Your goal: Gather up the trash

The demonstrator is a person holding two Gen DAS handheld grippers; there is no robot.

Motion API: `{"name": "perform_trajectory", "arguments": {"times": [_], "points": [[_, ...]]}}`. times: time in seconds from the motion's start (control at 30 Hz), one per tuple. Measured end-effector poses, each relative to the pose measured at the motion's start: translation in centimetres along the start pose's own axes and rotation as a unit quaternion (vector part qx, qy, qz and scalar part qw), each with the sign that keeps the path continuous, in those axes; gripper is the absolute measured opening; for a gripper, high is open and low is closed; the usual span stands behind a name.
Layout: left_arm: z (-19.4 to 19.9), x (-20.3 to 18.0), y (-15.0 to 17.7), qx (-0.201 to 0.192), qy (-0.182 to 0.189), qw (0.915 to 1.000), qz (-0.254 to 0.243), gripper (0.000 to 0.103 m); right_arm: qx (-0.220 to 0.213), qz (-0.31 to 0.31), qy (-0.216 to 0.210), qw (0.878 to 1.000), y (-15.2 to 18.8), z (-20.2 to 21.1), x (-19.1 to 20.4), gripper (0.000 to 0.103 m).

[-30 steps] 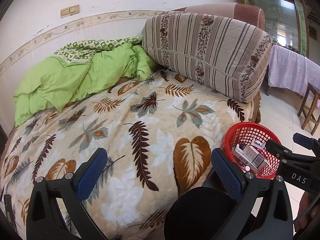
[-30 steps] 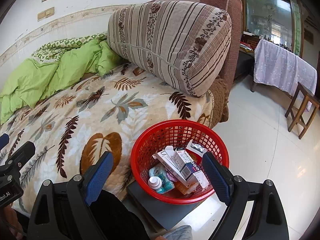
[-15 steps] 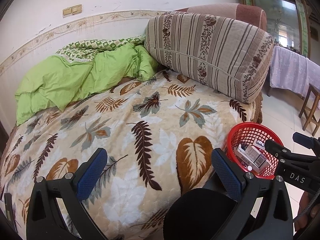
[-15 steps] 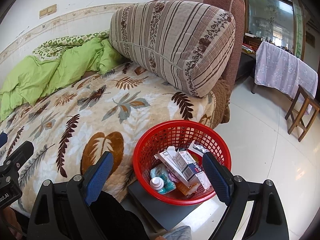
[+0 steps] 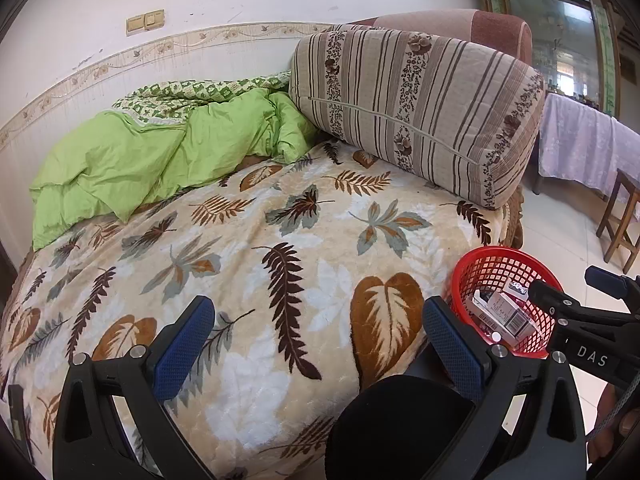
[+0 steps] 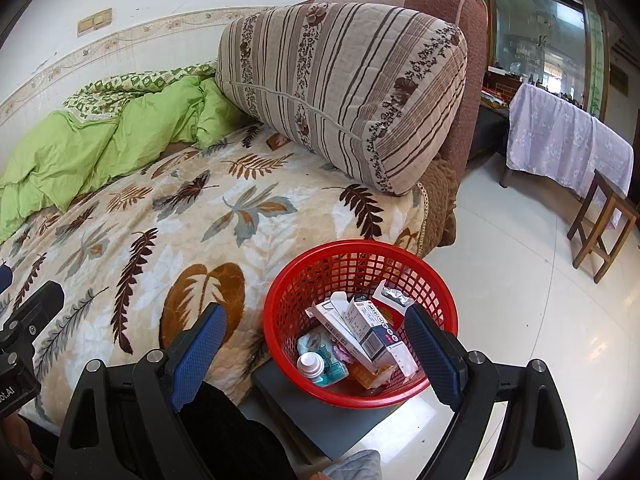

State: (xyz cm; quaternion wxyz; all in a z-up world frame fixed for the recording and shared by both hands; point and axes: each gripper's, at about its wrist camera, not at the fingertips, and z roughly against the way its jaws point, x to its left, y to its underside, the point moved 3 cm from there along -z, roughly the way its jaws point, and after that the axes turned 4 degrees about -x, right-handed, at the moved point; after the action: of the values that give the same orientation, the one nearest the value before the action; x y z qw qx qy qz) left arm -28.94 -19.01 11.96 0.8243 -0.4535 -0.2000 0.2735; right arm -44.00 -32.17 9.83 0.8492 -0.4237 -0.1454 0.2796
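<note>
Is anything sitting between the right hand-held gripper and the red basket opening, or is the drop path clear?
Nothing visible blocks it. The right hand-held gripper is open and empty just above the near rim of the red basket, whose top is uncovered, with boxes and a small bottle already inside.

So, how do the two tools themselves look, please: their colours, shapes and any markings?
Both tools, left tool and right tool, have black angular frames with silver bolts. Each finger carries a blue pad with a fine grid texture. In the left view, the right tool's side shows white letters "DAS"; in the right view, the left tool's side shows letters ending in "AI".
</note>
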Motion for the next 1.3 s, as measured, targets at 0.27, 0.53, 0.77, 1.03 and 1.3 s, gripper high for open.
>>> {"name": "perform_trajectory", "arguments": {"times": [0.27,0.53,0.77,1.03,1.3], "points": [[0.2,-0.3,0.0,0.0,0.002,1.0,0.0,0.103,0.003,-0.005,-0.001,1.0,0.2,0.1,-0.2,0.092],[1.4,-0.9,-0.4,-0.005,-0.001,1.0,-0.006,0.103,0.001,-0.011,-0.01,1.0,0.3,0.6,-0.5,0.092],[2.3,3.3,-0.7,0.006,-0.036,0.9985,0.04,0.103,0.003,0.017,-0.057,0.998,-1.4,0.3,2.7,0.099],[-1.6,16.6,3.7,0.098,-0.111,0.9741,0.171,0.103,0.019,0.095,-0.146,0.985,-3.9,-3.5,13.7,0.102],[-5.8,28.1,10.5,0.184,-0.2,0.9254,0.265,0.103,0.068,0.18,-0.181,0.964,-2.9,-11.9,27.6,0.102]]}}
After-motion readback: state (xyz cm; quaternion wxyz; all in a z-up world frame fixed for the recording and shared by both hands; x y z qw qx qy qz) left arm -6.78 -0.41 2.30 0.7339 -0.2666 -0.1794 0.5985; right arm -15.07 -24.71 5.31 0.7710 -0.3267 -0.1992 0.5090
